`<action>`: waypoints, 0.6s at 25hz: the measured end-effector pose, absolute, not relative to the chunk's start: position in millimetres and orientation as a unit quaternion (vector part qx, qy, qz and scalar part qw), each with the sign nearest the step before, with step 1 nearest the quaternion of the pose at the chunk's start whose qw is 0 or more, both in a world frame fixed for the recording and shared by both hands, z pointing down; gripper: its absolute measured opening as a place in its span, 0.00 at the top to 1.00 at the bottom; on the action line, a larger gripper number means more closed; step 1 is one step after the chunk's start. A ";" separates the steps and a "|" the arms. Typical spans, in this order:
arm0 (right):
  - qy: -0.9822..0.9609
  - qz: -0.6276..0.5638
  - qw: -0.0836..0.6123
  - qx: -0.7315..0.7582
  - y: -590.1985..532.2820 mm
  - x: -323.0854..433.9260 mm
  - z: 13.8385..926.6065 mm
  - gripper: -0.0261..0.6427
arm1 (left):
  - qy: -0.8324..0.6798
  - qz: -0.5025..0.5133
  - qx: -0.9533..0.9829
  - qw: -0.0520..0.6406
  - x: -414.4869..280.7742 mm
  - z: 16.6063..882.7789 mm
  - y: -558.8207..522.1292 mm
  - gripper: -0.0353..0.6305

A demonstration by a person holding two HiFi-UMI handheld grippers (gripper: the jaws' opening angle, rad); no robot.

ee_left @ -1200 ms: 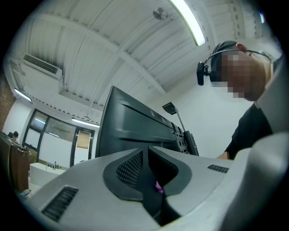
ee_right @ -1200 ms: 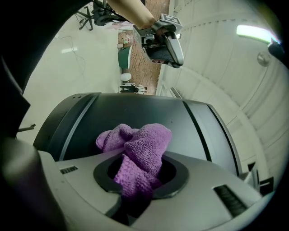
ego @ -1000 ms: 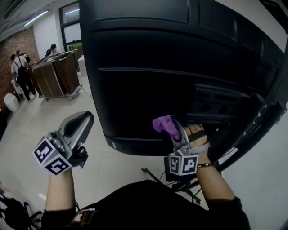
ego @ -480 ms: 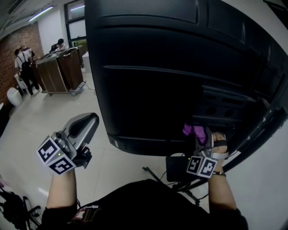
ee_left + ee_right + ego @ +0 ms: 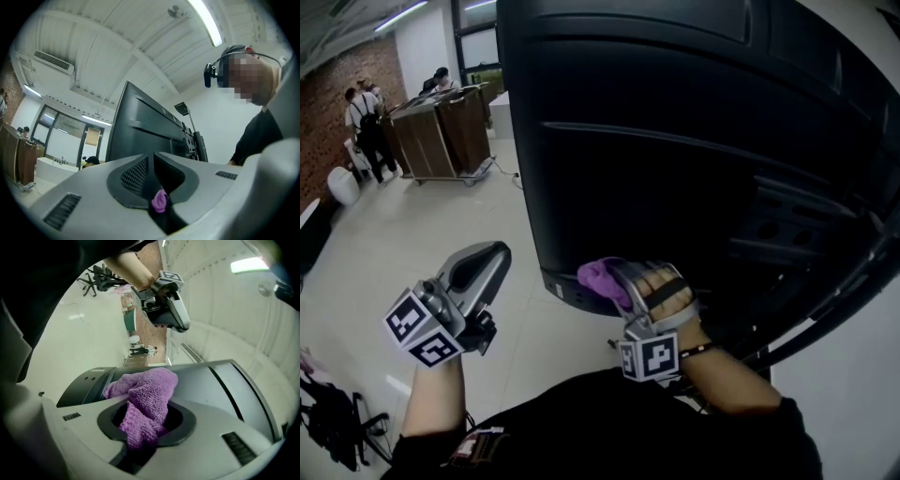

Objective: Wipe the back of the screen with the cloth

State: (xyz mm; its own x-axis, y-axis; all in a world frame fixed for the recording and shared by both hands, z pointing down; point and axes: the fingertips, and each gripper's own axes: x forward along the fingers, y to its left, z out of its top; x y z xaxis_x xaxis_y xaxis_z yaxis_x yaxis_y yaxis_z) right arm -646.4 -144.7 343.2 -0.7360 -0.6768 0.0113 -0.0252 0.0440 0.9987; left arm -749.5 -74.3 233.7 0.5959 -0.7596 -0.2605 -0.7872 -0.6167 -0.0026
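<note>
**Pale tiled floor, furniture at its far end**

The pale, glossy tiled floor (image 5: pixel 422 234) fills the left half of the head view, and ceiling lights are mirrored in its surface. At its far end stands a brown wooden counter unit (image 5: pixel 441 131), two blocks set side by side on a low base. A person with a dark backpack (image 5: pixel 366 127) stands on the tiles just beside the unit's left end, and others stand close by. Near them, towards the left edge, a white rounded object (image 5: pixel 342 185) sits on the floor. In the bottom left corner lies a black tangled heap (image 5: pixel 333 427) with straps or cables; what it is cannot be told.
</note>
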 end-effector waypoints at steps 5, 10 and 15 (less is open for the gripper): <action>-0.655 -0.681 0.254 0.208 -135.4 -726.2 347.2 0.80 | 0.445 0.118 -0.886 0.054 -757.4 240.2 -60.7 0.90; -0.656 -0.664 0.295 0.202 -160.3 -728.9 363.5 0.80 | 0.453 0.118 -0.883 0.047 -760.7 246.5 -56.5 0.90; -0.659 -0.643 0.315 0.229 -172.1 -676.1 369.0 0.80 | 0.448 0.120 -0.885 0.046 -753.8 246.1 -58.5 0.90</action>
